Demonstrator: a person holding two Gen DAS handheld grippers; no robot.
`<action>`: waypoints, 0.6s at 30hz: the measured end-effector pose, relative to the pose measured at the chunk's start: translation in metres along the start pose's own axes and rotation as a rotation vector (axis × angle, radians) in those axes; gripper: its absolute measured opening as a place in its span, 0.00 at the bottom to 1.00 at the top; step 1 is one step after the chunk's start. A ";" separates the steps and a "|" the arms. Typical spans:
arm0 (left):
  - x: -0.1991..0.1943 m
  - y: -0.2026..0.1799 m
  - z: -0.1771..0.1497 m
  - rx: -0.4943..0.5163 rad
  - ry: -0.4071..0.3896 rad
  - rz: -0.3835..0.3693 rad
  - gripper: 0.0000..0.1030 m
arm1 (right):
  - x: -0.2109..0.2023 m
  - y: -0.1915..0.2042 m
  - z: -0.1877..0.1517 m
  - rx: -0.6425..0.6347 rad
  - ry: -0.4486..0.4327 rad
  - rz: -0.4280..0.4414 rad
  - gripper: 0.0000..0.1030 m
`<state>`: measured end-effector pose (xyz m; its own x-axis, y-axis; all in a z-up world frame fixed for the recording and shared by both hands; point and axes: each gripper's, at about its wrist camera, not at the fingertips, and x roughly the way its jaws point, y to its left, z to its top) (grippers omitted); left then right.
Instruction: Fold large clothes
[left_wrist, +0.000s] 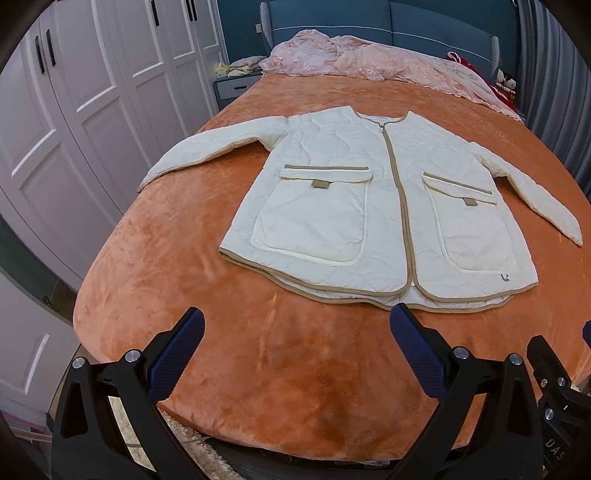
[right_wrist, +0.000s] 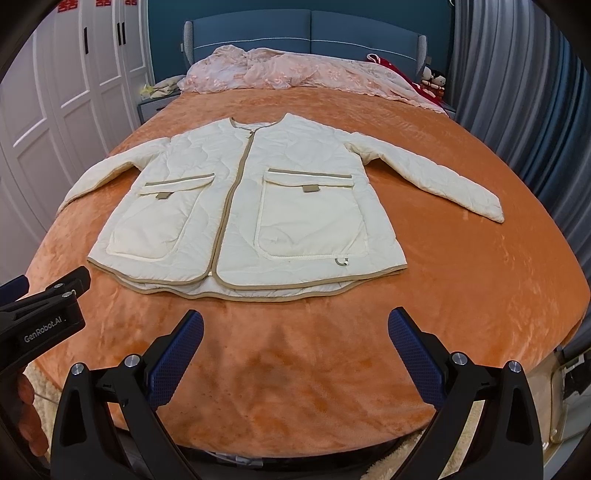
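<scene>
Cream quilted jacket (left_wrist: 369, 206), tan trim, zipped, two flap pockets: flat and face-up at frame centre on the orange bedspread (left_wrist: 258, 369), sleeves spread.
Left gripper (left_wrist: 297, 347): bottom of frame, fingers apart, holding nothing.
Right gripper (right_wrist: 295, 347): likewise, short of the hem.

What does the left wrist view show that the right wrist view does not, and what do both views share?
Only the left wrist view shows the left gripper open. Only the right wrist view shows the right gripper open, the person's fingers and red paper cutouts on the wardrobe. Both show the cream jacket spread flat and zipped on the orange blanket, with pink bedding behind it.
</scene>
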<state>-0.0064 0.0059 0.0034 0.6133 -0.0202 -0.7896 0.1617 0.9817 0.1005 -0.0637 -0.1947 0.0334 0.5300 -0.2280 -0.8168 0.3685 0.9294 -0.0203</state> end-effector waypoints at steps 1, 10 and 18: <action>0.000 0.000 0.000 0.001 -0.001 0.001 0.95 | 0.000 -0.001 0.001 0.001 0.001 0.001 0.95; 0.002 0.003 -0.001 -0.006 -0.004 0.001 0.95 | -0.001 0.001 0.000 -0.004 -0.005 0.000 0.95; 0.001 0.006 0.001 -0.009 -0.006 0.000 0.95 | -0.001 0.001 0.001 -0.006 -0.006 -0.001 0.95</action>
<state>-0.0043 0.0121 0.0037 0.6180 -0.0213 -0.7859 0.1548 0.9834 0.0951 -0.0635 -0.1933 0.0348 0.5344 -0.2307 -0.8131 0.3646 0.9308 -0.0244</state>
